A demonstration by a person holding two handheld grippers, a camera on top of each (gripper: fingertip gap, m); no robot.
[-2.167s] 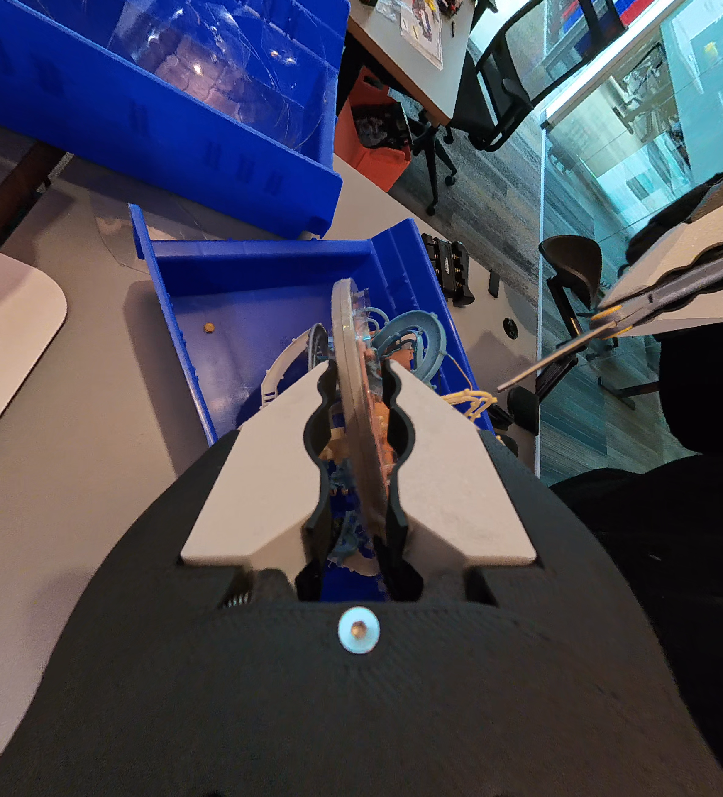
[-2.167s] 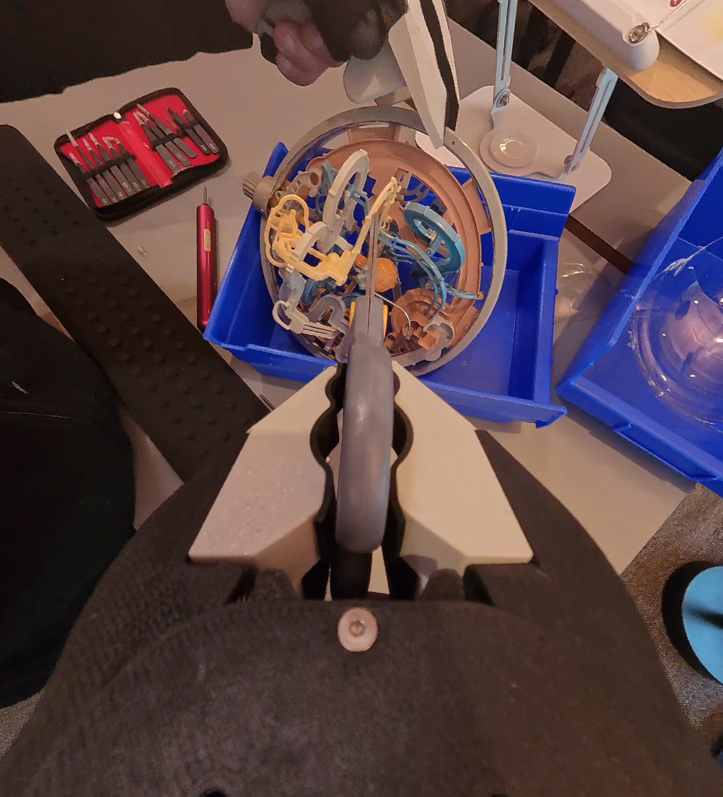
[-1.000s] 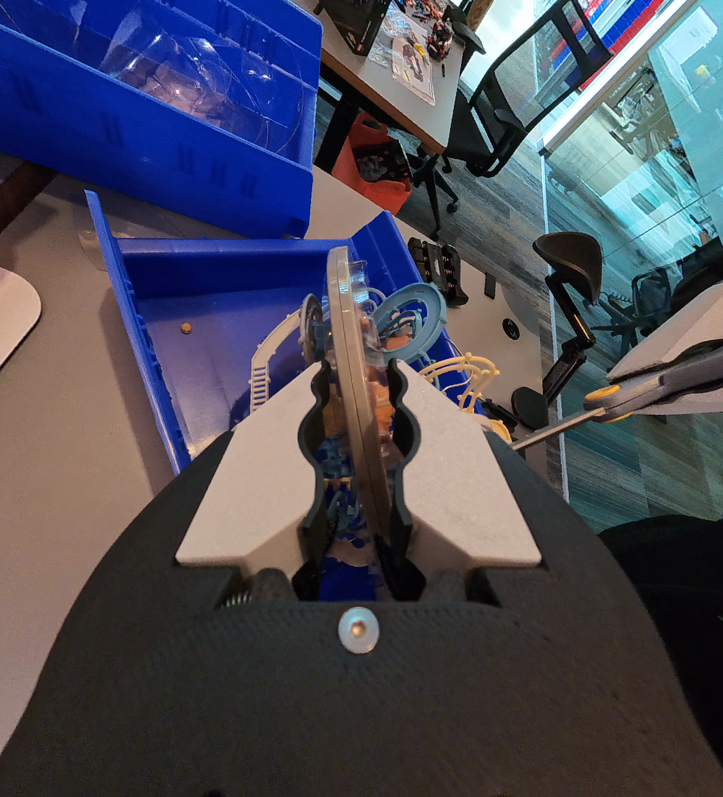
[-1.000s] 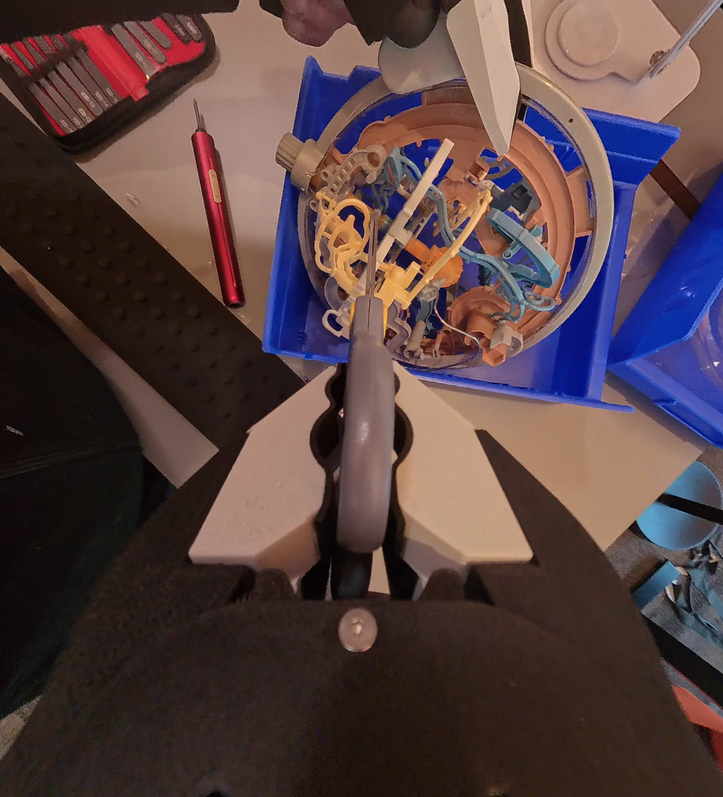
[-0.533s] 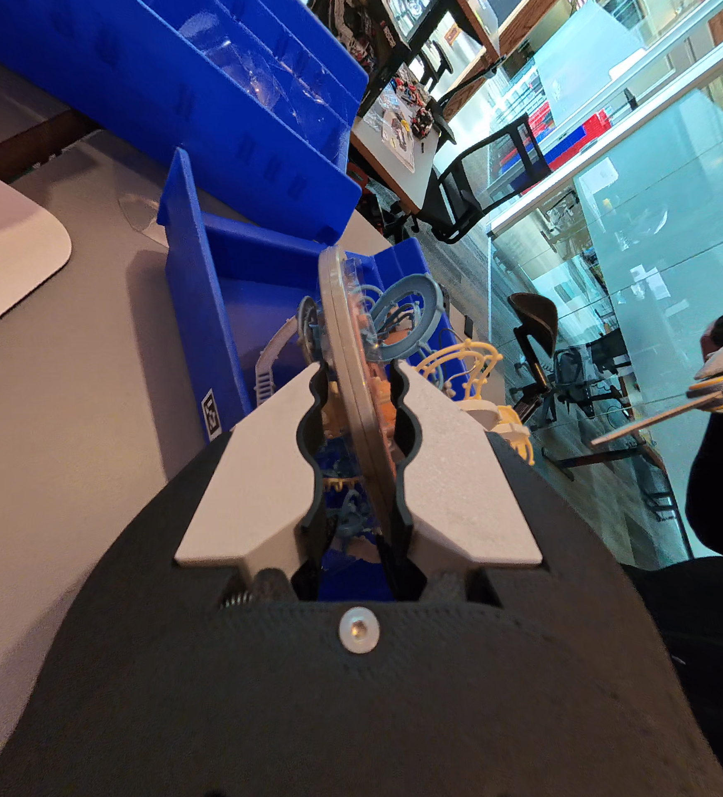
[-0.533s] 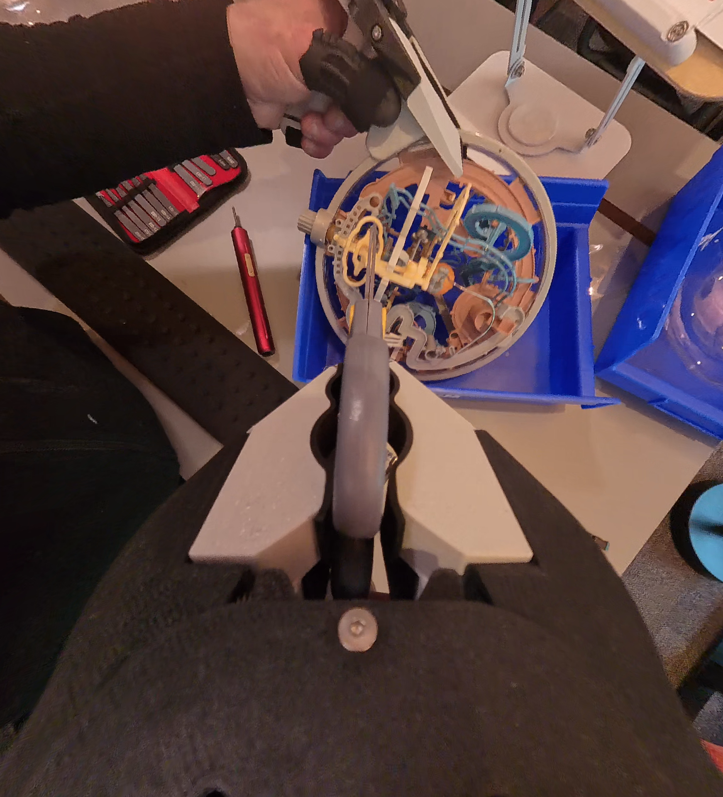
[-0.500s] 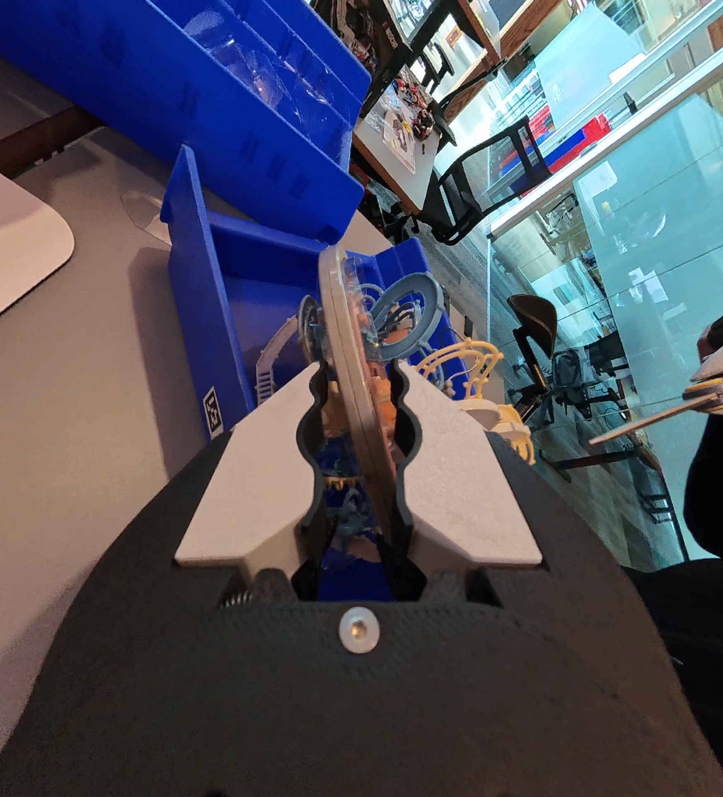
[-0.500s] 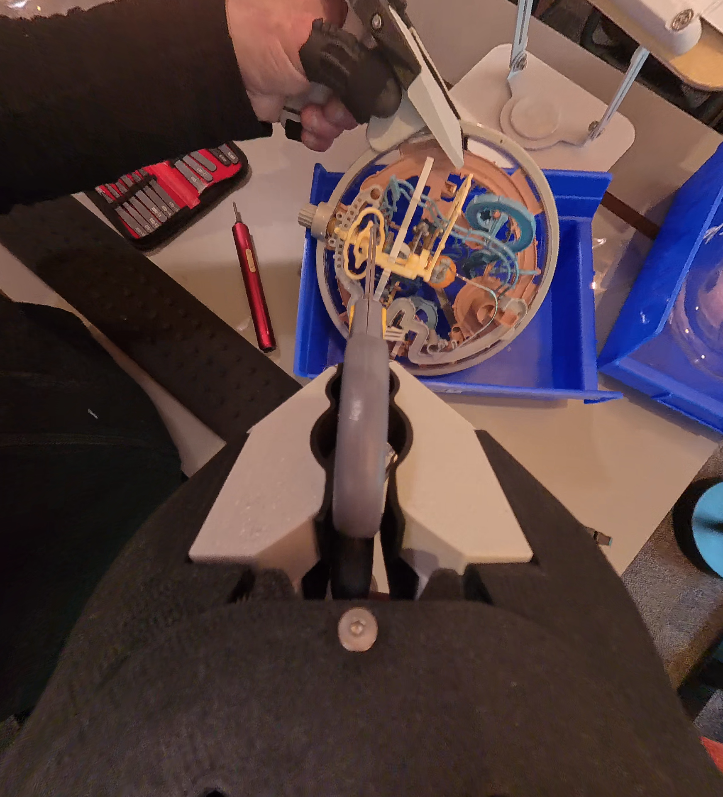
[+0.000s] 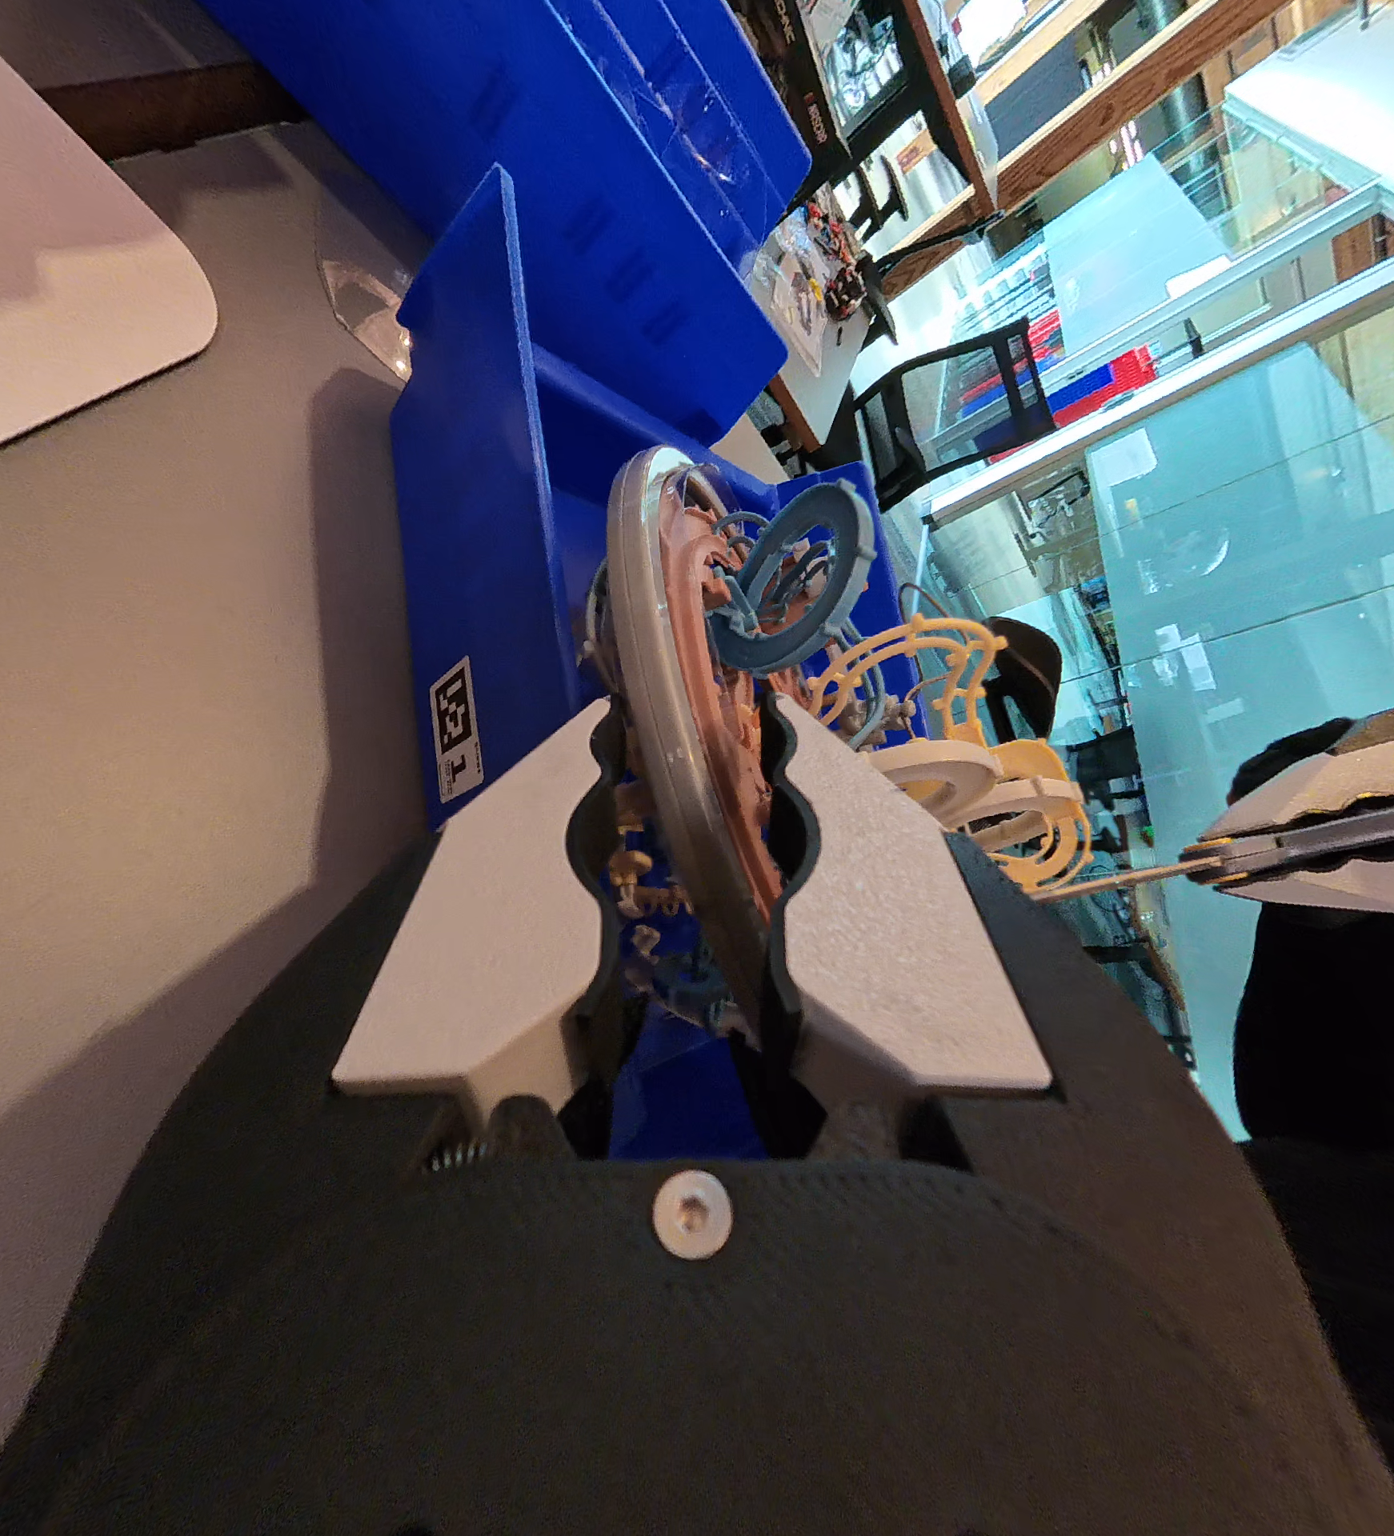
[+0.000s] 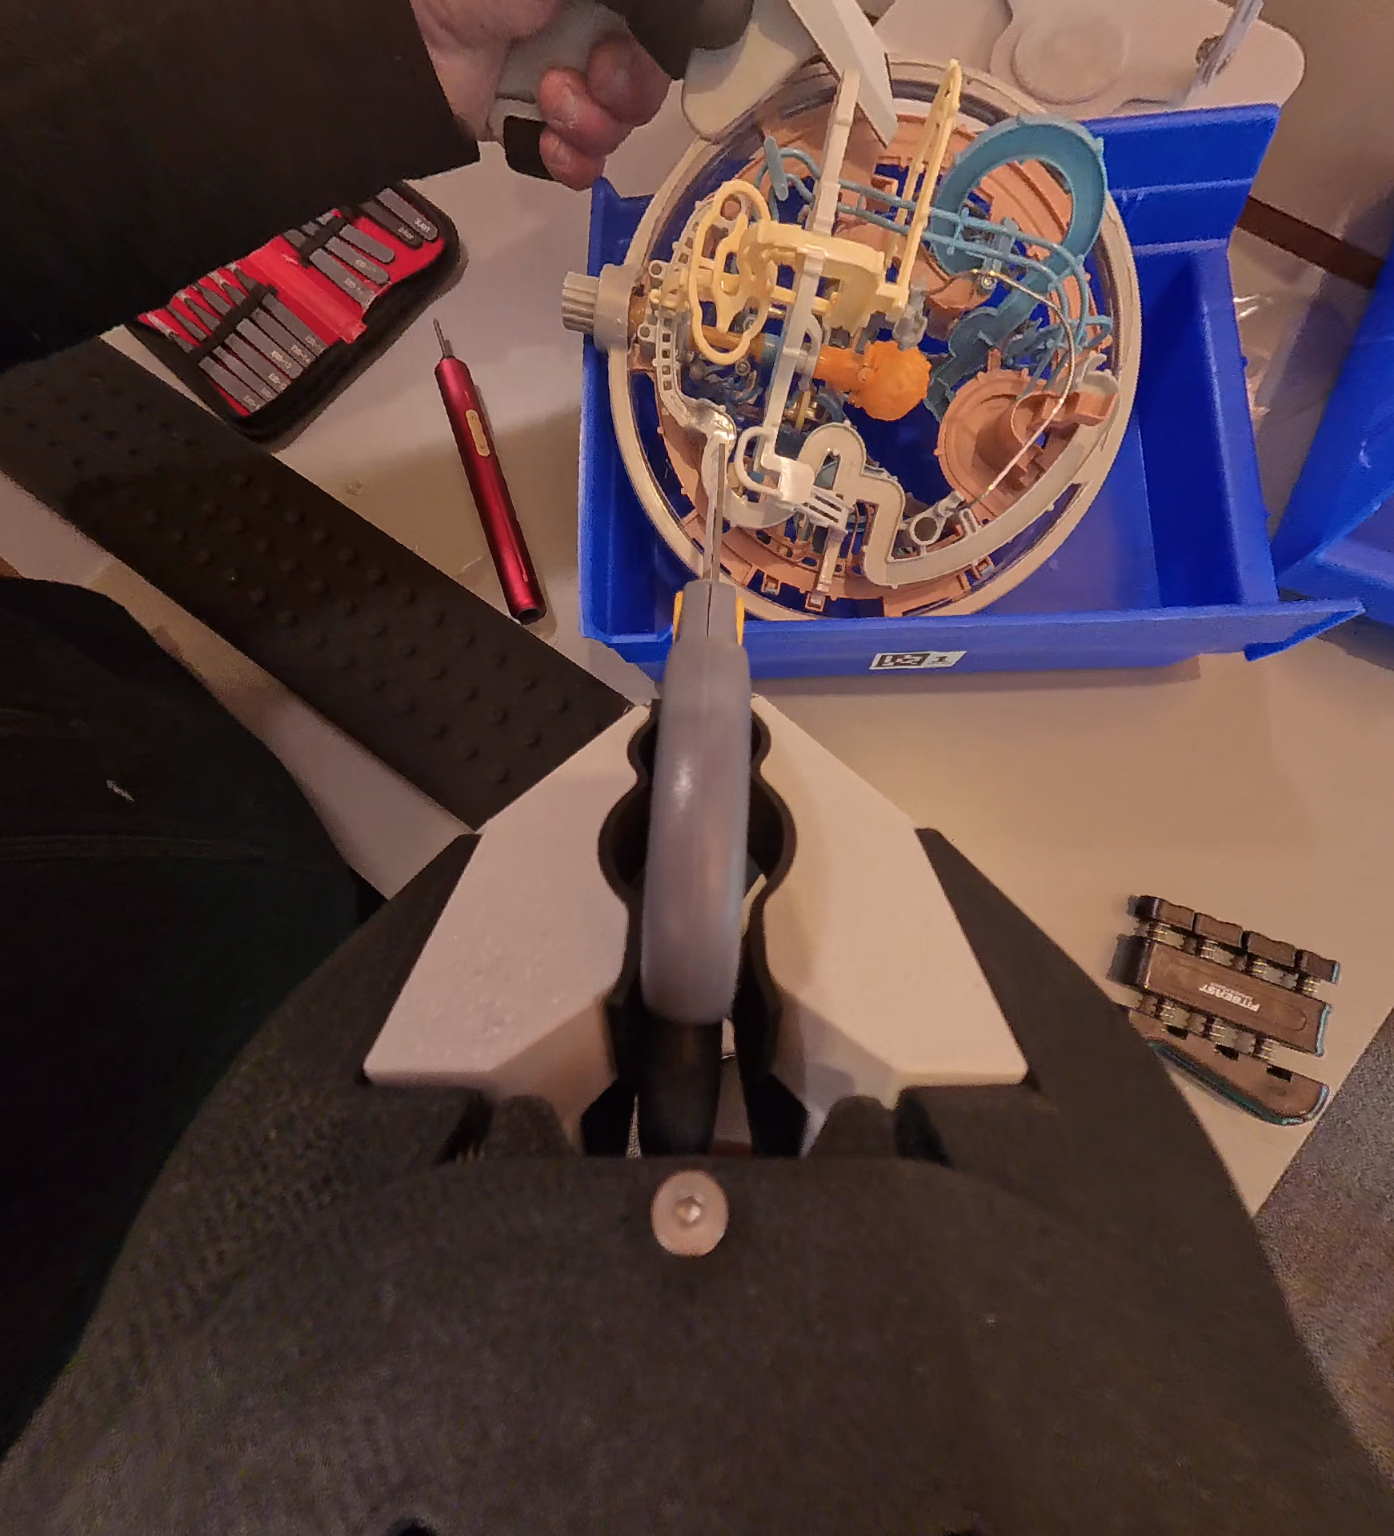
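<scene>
A round maze toy (image 10: 868,357) with a grey ring and tan, cream, blue and orange tracks stands tilted in a small blue bin (image 10: 1176,582). My left gripper (image 9: 689,731) is shut on the toy's grey ring (image 9: 652,665), seen edge-on in the left wrist view. In the right wrist view the left gripper (image 10: 835,50) shows at the top, held by a hand. My right gripper (image 10: 698,723) is shut on a grey-handled screwdriver (image 10: 694,831). Its thin shaft (image 10: 714,515) touches the white track at the toy's lower left. The right gripper also shows in the left wrist view (image 9: 1342,823).
A red pen-style driver (image 10: 486,490) and a red bit case (image 10: 295,307) lie left of the bin, beside a black studded mat (image 10: 261,540). A larger blue bin (image 10: 1392,374) stands to the right. A black hand exerciser (image 10: 1226,989) lies near the table edge. A white lamp base (image 10: 1093,58) stands behind. About 25 cm separates my left fingertips from my right. My right gripper is the nearer one to the black hand exerciser (image 10: 1226,989): about 30 cm, against 35 cm.
The left gripper has tilted the toy more upright in the bin. The right gripper has drawn back and lowered, and the screwdriver tip now sits at the toy's lower-left track.
</scene>
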